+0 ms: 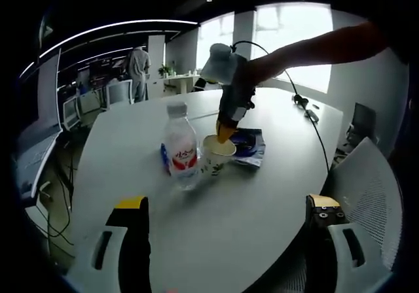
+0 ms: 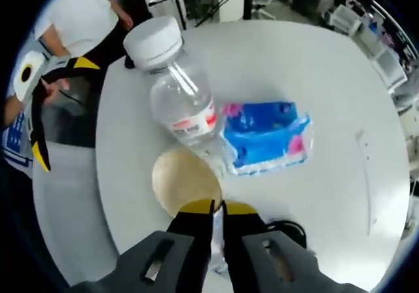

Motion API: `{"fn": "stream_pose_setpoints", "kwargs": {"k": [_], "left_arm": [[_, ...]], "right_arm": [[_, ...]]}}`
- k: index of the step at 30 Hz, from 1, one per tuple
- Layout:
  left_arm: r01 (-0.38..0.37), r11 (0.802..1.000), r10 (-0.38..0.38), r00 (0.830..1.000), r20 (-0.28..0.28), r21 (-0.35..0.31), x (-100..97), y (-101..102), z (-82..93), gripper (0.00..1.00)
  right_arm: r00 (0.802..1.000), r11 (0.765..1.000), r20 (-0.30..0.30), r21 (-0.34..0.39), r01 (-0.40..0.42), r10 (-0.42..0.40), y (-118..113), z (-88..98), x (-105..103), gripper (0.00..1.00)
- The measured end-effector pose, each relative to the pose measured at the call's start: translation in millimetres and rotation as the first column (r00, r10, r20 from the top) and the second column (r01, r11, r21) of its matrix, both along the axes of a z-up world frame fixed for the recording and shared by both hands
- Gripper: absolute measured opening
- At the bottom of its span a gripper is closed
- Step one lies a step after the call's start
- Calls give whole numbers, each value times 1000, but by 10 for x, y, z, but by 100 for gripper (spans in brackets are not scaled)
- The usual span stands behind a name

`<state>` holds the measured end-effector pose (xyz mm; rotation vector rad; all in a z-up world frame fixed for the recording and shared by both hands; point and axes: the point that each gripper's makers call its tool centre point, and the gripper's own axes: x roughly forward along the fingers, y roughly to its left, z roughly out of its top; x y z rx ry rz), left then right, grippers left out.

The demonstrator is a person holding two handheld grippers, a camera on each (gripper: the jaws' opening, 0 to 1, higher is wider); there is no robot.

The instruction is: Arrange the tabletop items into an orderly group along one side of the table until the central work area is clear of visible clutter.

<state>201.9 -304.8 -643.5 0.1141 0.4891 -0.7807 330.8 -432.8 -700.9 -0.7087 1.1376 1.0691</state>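
Here, in the left gripper view, the left gripper sits at the bottom of the frame with its jaws spread wide over bare white table, holding nothing. In the middle of the frame a clear water bottle with a white cap and red label stands upright, touching a paper cup to its right. The right gripper comes down from the upper right, its yellow tips at the cup's rim. A blue tissue pack lies just behind the cup.

In the right gripper view, the right gripper rises from the bottom centre, its jaws pressed together on the near rim of the paper cup. The water bottle stands just beyond it, upper left of centre, and the tissue pack lies right of the bottle, touching it.
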Motion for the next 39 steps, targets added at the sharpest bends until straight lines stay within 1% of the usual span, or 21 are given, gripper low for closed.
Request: {"fn": "stream_pose_setpoints", "kwargs": {"k": [10, 16, 33, 39], "left_arm": [[-3, 1000, 3, 1000, -6, 0, -10, 23, -17, 98], [3, 1000, -3, 1000, -6, 3, -6, 5, -12, 98], [6, 1000, -6, 1000, -9, -2, 8, -17, -12, 98], [9, 1000, -9, 1000, -10, -1, 13, -27, -15, 98]], "right_arm": [[1000, 1000, 21, 9, 15, -16, -8, -33, 62, 1], [999, 999, 43, 24, 23, -24, 1, -35, 111, 5], [998, 999, 56, 37, 21, -23, 5, -12, 133, 5], [998, 999, 65, 47, 12, -15, 22, 6, 127, 8]]}}
